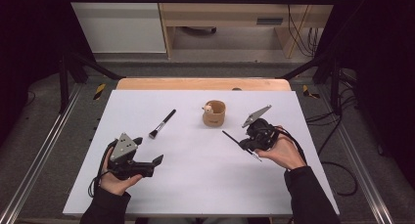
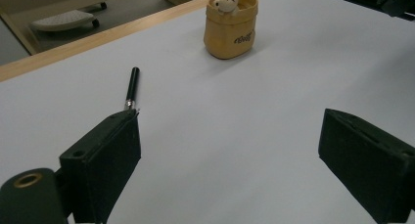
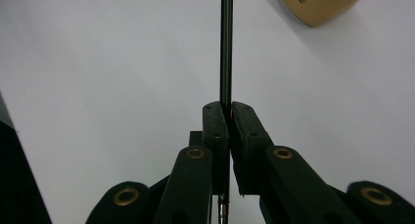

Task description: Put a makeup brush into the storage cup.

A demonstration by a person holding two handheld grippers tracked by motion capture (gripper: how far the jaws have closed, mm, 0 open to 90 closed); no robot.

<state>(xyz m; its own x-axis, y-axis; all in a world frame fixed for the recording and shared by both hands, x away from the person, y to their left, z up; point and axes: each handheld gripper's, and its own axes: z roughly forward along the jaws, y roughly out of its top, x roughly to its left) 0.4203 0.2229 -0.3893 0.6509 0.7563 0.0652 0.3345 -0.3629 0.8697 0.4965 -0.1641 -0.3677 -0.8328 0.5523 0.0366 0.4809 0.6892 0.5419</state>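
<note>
- A thin black stick (image 1: pixel 240 145) is clamped between the closed jaws of the right gripper (image 1: pixel 247 142), just right of the tan cup (image 1: pixel 214 113).
- Its long axis is seen running diagonally in the high view, one end up-left, the other down-right.
- The right hand (image 1: pixel 284 150) is held above the white table (image 1: pixel 195 185).
- The left gripper (image 1: pixel 157 160) is held open, nothing between its jaws; the makeup brush (image 1: pixel 162 123) lies beyond it.
- The stick's tip is cut off in the right gripper view.
</note>
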